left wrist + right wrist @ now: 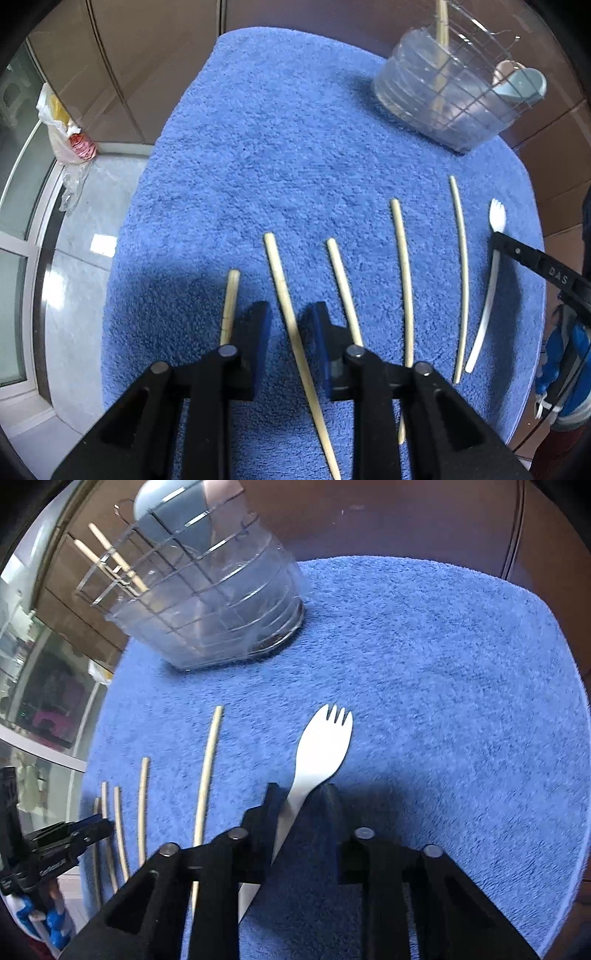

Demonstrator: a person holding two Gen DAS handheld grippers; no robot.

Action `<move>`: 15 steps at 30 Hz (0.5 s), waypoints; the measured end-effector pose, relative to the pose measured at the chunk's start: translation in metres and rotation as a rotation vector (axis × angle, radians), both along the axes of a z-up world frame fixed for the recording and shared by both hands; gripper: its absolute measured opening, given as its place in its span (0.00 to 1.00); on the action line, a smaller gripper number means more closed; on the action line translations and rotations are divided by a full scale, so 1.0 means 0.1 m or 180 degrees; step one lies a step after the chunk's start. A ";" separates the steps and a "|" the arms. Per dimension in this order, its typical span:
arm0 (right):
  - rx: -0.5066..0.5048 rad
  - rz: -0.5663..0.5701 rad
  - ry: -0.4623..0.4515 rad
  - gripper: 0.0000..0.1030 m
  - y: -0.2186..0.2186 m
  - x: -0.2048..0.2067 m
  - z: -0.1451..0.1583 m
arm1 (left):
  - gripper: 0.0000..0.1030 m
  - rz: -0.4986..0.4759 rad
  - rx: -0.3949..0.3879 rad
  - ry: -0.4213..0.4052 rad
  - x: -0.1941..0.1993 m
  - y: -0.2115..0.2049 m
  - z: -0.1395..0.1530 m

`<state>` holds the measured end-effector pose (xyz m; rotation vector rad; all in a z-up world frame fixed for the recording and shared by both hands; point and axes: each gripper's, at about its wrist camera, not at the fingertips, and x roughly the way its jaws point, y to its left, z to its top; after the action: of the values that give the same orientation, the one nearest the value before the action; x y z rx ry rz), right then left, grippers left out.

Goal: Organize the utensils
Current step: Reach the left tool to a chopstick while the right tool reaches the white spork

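Several pale wooden chopsticks lie side by side on a blue towel [280, 147]. My left gripper [290, 317] is open, its jaws on either side of one long chopstick [291, 325]. A white plastic spork [317, 753] lies at the right end of the row and also shows in the left wrist view [487, 295]. My right gripper [301, 801] stands around the spork's handle, its jaws not closed on it. A clear utensil holder [221, 605] with a wire grid holds chopsticks and spoons at the back.
The towel [461, 701] covers a small round table with brown floor around it. A plastic bag [70, 136] sits by a glass door at the left. The holder also shows in the left wrist view [450, 92].
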<state>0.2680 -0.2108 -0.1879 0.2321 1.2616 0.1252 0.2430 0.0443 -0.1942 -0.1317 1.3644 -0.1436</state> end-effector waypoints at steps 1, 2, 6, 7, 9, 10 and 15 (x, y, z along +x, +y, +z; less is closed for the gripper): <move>-0.0026 0.0006 0.0003 0.18 0.01 0.00 0.00 | 0.16 0.0024 0.0014 0.0023 0.01 0.00 0.00; -0.0054 0.0014 0.0002 0.18 0.03 0.01 0.01 | 0.15 0.0044 0.0027 0.0042 0.02 0.00 0.00; -0.0099 0.0022 0.0007 0.14 0.07 0.02 0.00 | 0.13 0.0083 0.0099 0.0075 0.03 0.00 -0.01; -0.0100 0.0024 0.0009 0.13 0.08 0.02 0.00 | 0.13 0.0090 0.0118 0.0080 0.04 -0.01 -0.01; -0.0096 0.0033 0.0008 0.13 0.13 0.04 0.00 | 0.12 0.0105 0.0164 0.0094 0.05 -0.04 -0.01; -0.0088 0.0037 0.0008 0.12 0.12 0.05 0.00 | 0.12 0.0104 0.0190 0.0101 0.05 -0.05 -0.01; 0.0033 0.0012 0.0003 0.10 0.05 0.08 -0.04 | 0.11 0.0113 0.0285 0.0146 0.06 -0.10 0.00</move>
<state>0.2757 -0.2058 -0.1919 0.2388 1.2626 0.1351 0.2490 0.0345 -0.1945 -0.0846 1.4110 -0.0499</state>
